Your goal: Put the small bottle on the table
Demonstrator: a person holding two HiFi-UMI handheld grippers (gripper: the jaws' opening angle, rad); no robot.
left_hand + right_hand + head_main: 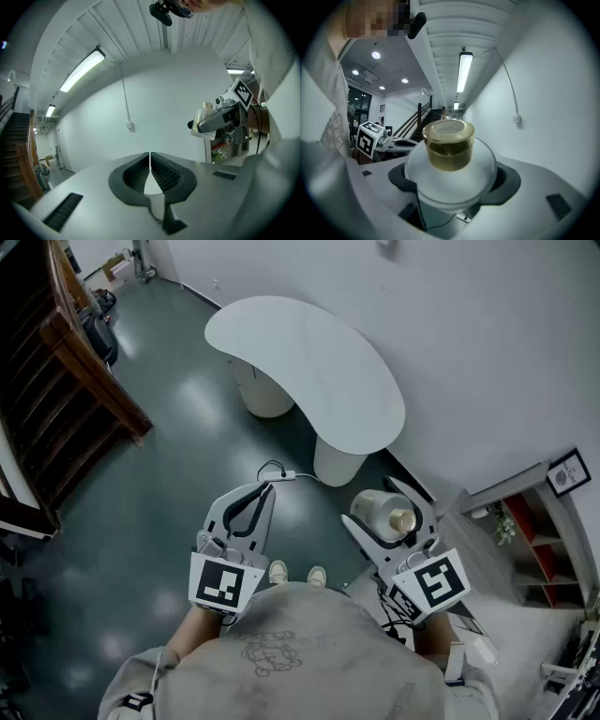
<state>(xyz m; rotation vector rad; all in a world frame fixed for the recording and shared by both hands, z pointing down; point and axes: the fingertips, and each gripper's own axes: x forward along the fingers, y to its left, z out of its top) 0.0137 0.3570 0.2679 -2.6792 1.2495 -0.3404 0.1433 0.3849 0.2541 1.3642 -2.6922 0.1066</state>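
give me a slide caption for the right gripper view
Right gripper holds the small bottle, white with a gold cap, beside a white wall.

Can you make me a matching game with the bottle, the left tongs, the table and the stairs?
1 bottle
2 left tongs
3 table
4 stairs

A shut, empty
B brown wood
C held in right tongs
D white, curved

Pairs: 1-C, 2-A, 3-D, 4-B
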